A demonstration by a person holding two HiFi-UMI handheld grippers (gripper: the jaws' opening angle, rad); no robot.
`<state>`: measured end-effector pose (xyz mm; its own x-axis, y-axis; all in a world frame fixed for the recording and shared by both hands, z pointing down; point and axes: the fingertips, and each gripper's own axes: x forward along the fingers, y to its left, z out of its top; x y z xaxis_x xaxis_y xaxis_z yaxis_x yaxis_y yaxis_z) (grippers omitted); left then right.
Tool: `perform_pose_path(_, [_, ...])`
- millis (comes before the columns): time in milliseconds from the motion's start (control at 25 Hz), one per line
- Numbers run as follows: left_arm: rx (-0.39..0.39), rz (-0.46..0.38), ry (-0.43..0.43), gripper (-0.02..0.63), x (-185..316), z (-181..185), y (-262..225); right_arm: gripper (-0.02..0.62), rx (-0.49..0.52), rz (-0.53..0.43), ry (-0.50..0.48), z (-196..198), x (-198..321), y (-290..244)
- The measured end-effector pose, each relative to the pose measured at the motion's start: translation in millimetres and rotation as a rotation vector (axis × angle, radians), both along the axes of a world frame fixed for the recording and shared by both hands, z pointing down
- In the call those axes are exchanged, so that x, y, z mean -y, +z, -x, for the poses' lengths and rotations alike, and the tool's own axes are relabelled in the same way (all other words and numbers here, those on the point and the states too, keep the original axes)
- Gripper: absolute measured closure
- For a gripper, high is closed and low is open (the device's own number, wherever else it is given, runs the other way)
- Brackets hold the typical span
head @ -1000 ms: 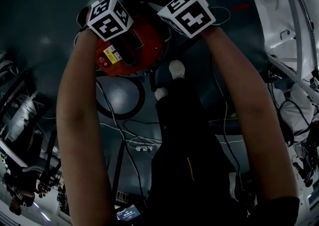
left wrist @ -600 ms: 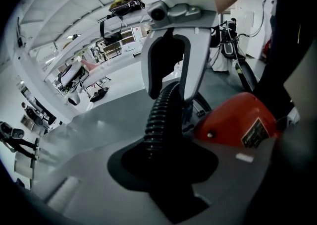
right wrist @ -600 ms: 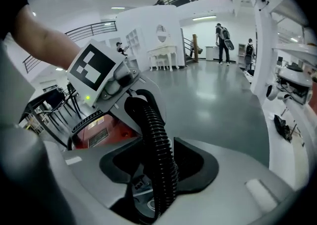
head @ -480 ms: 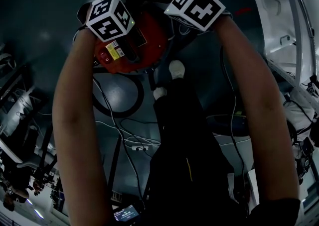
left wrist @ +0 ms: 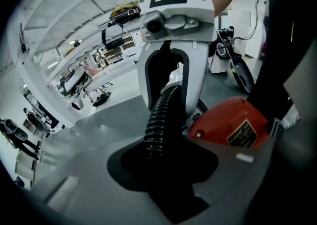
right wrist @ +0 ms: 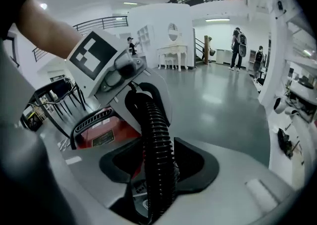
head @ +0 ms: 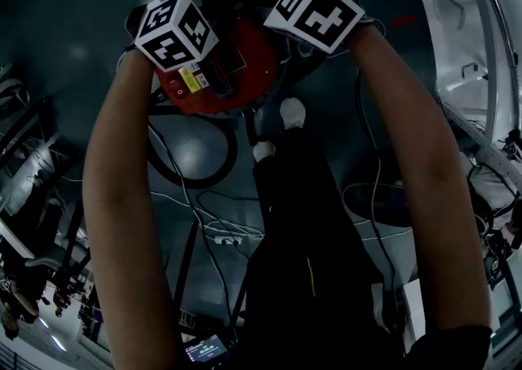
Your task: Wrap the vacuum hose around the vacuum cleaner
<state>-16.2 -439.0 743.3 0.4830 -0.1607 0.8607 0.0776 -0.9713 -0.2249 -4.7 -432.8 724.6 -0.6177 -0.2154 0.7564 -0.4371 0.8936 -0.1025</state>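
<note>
Head view: red vacuum cleaner [head: 245, 67] sits on the dark floor [head: 65, 26], directly beneath both marker cubes, arms stretched over it. Left gripper [left wrist: 163, 167]: jaws partway closed and clamped on the black ribbed hose [left wrist: 161, 115], which fills the gap between the pads. From there the hose climbs straight to the other tool, with the vacuum's red shell just beside and below. Right gripper [right wrist: 158, 169]: jaws about half apart and just been opening. The hose runs down through them, but with slack at either side; red shows past its left edge, so I judge no real pinch there. Only a short arch of hose spans the two tools, close above the vacuum body.

Risks, as judged:
1. With the right side loose, the springy hose could slide through or pop out, and the loop would unwind off the body.
2. That leaves the left clamp carrying everything, and a twist there could kink the ribs.
3. Pulling the short span tight may drag or tip the canister.

How much hose is already wound, I cannot tell.
</note>
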Motion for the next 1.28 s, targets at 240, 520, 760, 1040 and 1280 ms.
perform_pose_path(240, [-0.030, 0.007, -0.124, 0.425, 7, 3, -4, 0.408, -0.088, -0.014, 0.029, 0, 3, 3])
perform_pose_path(520, [-0.189, 0.036, -0.406, 0.333, 23, 49, -27, 0.403, -0.080, 0.092, 0.245, -21, 8, 12])
perform_pose_path(760, [-0.158, 0.025, -0.455, 0.345, 12, 64, -23, 0.402, -0.113, 0.115, 0.354, -29, 8, 12])
perform_pose_path(1040, [-0.189, 0.011, -0.485, 0.371, 11, 54, -34, 0.400, -0.123, 0.151, 0.528, -63, 2, 13])
perform_pose_path(1280, [-0.187, 0.014, -0.456, 0.380, 1, 41, -38, 0.399, -0.081, 0.242, 0.674, -77, -21, 27])
